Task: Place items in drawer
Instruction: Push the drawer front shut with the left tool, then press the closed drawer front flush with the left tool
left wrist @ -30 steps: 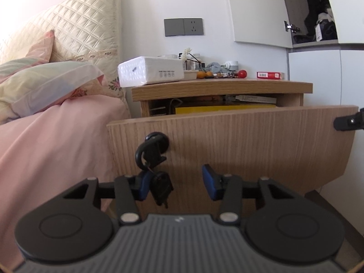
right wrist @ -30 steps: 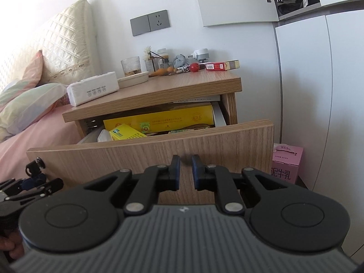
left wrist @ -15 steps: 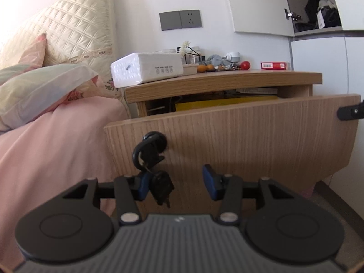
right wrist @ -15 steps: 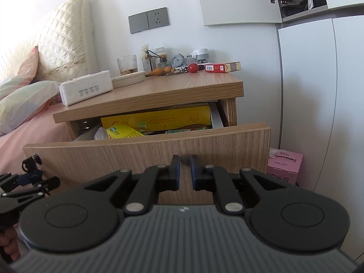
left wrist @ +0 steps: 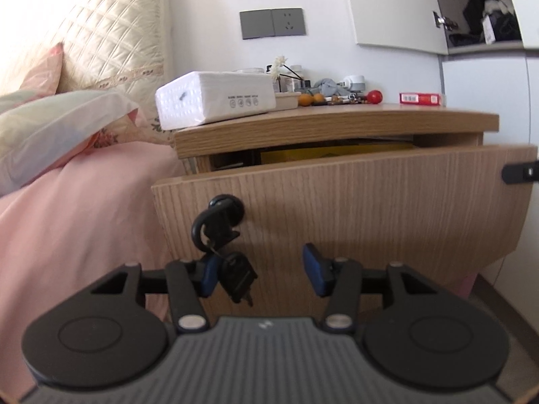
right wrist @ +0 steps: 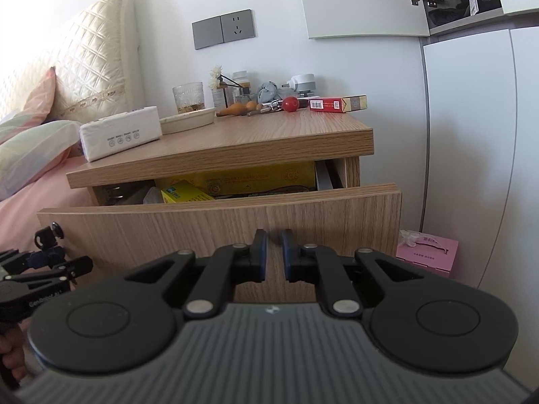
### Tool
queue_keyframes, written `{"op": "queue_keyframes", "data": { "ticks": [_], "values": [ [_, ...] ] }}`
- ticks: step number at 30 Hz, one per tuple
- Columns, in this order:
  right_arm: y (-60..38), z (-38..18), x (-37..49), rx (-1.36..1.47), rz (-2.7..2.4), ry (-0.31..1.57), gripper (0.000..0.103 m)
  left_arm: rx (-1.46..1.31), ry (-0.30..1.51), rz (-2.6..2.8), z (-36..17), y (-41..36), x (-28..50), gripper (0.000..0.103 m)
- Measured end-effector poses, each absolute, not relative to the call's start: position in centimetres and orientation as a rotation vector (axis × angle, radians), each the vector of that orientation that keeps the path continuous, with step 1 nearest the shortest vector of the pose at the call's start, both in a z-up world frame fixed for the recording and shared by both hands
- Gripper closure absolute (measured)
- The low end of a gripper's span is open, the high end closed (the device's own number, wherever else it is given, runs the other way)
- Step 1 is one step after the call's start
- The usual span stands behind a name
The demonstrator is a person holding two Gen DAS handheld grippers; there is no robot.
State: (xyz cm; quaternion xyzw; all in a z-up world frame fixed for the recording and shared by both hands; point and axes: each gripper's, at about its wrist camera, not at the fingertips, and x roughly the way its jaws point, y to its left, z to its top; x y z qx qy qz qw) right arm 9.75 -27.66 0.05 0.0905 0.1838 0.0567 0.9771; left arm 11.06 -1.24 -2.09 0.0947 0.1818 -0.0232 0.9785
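Observation:
The wooden nightstand's drawer (left wrist: 353, 195) (right wrist: 235, 225) stands pulled out, with yellow boxes (right wrist: 235, 181) inside. A black key bunch (left wrist: 222, 232) hangs from the lock at the drawer front's left end. My left gripper (left wrist: 262, 269) is open just in front of the drawer front, its left pad beside the hanging keys, holding nothing. It also shows in the right wrist view (right wrist: 50, 266). My right gripper (right wrist: 273, 252) is shut and empty, close to the drawer front's middle. On top sit a white tissue pack (left wrist: 215, 101) (right wrist: 121, 136), a red box (right wrist: 337, 103) and a red ball (right wrist: 290, 103).
A bed with pink sheet (left wrist: 77, 202) and pillows lies to the left. White wardrobe doors (right wrist: 471, 134) stand to the right, with a pink box (right wrist: 427, 252) on the floor beside the nightstand. A glass, dish and small bottles crowd the nightstand's back.
Both grippers have drifted slightly, so the nightstand sits a little higher and nearer in view. The left jaws stay open and the right jaws stay shut. The drawer has not moved.

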Motion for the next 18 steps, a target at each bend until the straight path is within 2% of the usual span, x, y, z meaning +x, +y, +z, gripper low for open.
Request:
{"op": "queue_keyframes", "data": {
  "ticks": [18],
  "values": [
    [-27.8, -1.3, 14.2, 0.172, 0.086, 0.322, 0.091, 0.174, 0.386, -0.068, -2.0, -0.8, 16.9, 0.051]
  ]
}}
